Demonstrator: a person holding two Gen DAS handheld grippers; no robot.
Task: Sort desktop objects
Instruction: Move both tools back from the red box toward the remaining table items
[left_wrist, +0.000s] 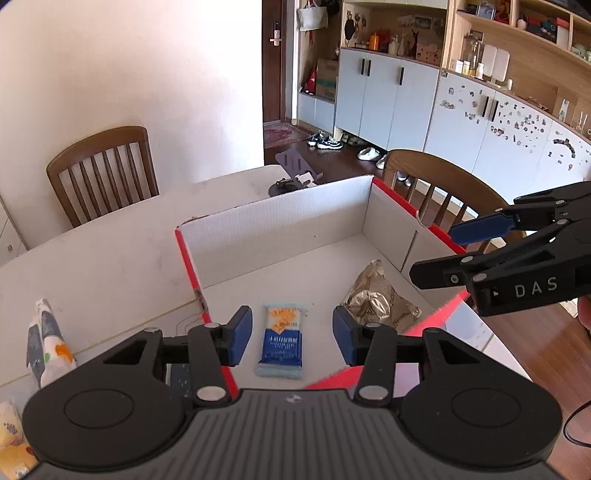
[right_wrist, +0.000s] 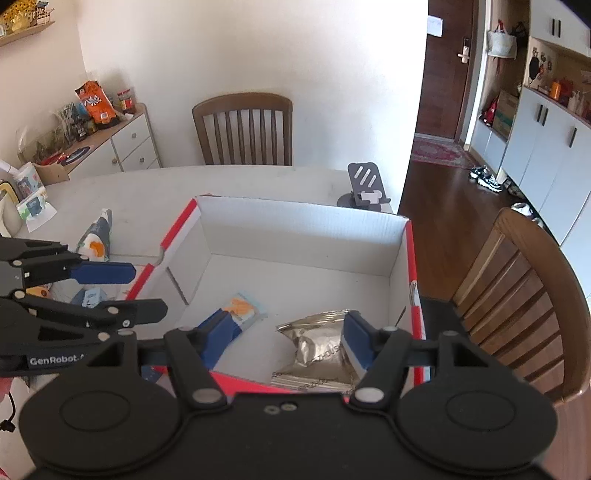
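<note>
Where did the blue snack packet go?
The blue snack packet lies flat on the floor of the cardboard box, just left of the crinkly gold packet, seen between the left gripper fingers.

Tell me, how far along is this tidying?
Done: a blue snack packet and a gold foil packet lie in the cardboard box. In hand: nothing; the left tool and right tool are open and empty. Left: patterned packets on the table.

biscuit pack (left_wrist: 280, 339) left of foil pouch (left_wrist: 376, 299), in box (left_wrist: 273, 218)

hidden: blue packet (right_wrist: 243, 310) lower half | cut off: yellow packet (left_wrist: 11, 435)
</note>
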